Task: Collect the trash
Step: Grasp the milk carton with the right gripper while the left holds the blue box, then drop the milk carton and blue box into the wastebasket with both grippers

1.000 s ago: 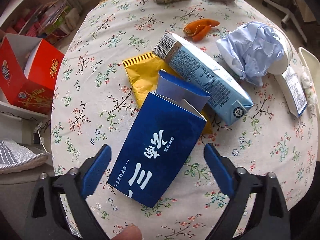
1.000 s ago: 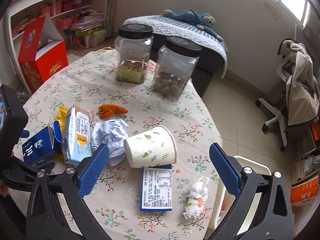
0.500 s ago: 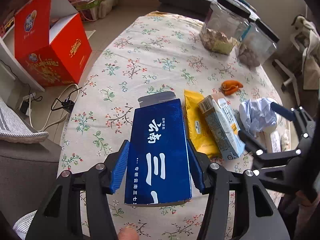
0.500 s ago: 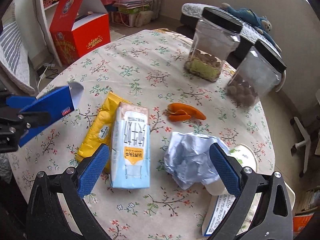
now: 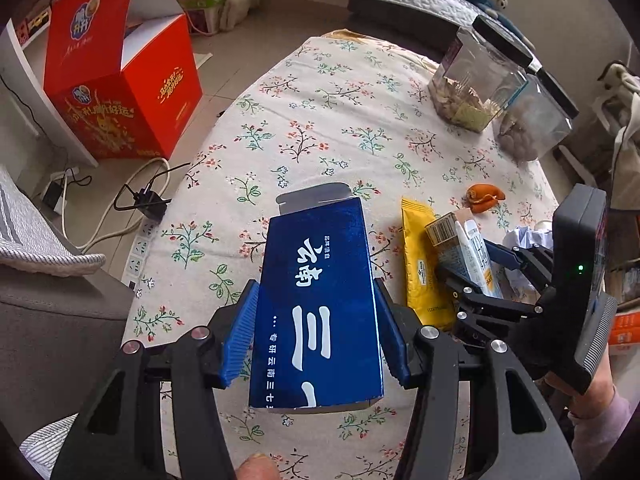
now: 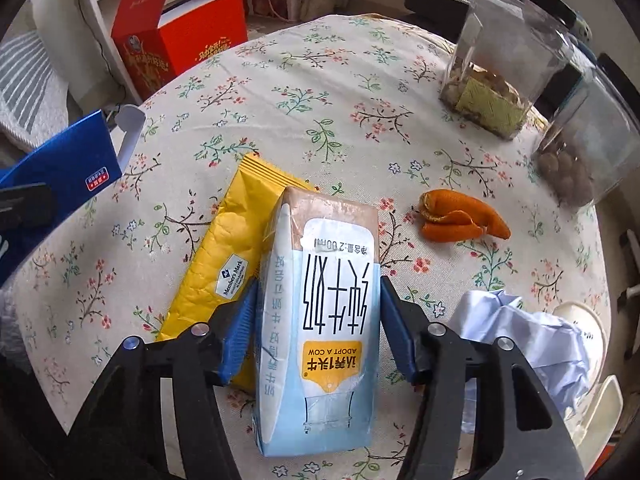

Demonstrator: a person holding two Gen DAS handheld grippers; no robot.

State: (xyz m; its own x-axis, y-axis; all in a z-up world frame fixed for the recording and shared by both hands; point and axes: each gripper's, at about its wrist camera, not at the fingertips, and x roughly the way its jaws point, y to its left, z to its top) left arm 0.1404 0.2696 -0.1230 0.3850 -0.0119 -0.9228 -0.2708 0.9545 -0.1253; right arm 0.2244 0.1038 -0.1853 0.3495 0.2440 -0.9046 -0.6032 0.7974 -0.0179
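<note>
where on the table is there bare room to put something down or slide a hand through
Bare tablecloth spans the far half, bordered by the two jars, the orange peel and the yellow packet. The near right is crowded: milk carton, crumpled paper, paper cup.

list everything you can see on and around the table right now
blue box: 1, dark blue, in left claw
milk carton: 1, pale blue, between right claw pads
snack packet: 1, yellow, on table under carton
orange peel: 1, orange, right of carton
crumpled paper: 1, pale blue, near right
jars: 2, clear, far right
red box: 1, on floor, open
table: 1, floral cloth
person's thumb: bottom edge
</note>
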